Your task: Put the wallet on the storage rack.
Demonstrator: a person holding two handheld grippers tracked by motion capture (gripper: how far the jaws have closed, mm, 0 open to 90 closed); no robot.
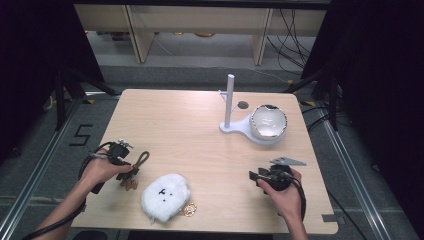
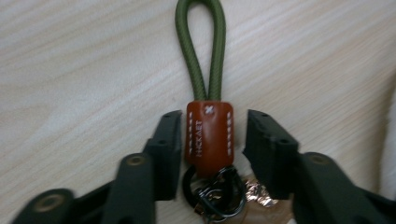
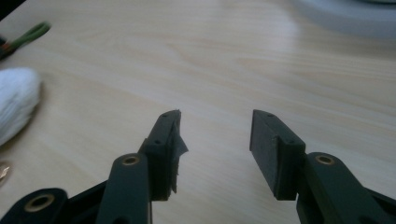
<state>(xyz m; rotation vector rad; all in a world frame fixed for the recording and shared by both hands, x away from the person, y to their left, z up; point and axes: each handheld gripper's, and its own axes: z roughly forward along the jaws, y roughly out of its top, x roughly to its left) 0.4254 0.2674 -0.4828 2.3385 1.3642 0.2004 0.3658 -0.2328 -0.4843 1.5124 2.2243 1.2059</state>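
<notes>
A keychain lies on the wooden table (image 1: 175,120) at the front left, made of a green cord loop (image 2: 201,46), a brown leather tab (image 2: 209,140) and metal rings (image 2: 215,193). My left gripper (image 2: 212,135) stands open around the tab, with a clear gap at the right pad. From above, the left gripper (image 1: 129,172) sits over the keychain (image 1: 142,159). My right gripper (image 3: 215,135) is open with only bare table between its jaws. It hovers at the front right (image 1: 254,175), pointing left.
A white plush toy (image 1: 165,196) with a small black face lies at the front middle, a gold charm (image 1: 189,209) beside it. At the back right a white stand with an upright post (image 1: 229,100) carries a white bowl (image 1: 268,121).
</notes>
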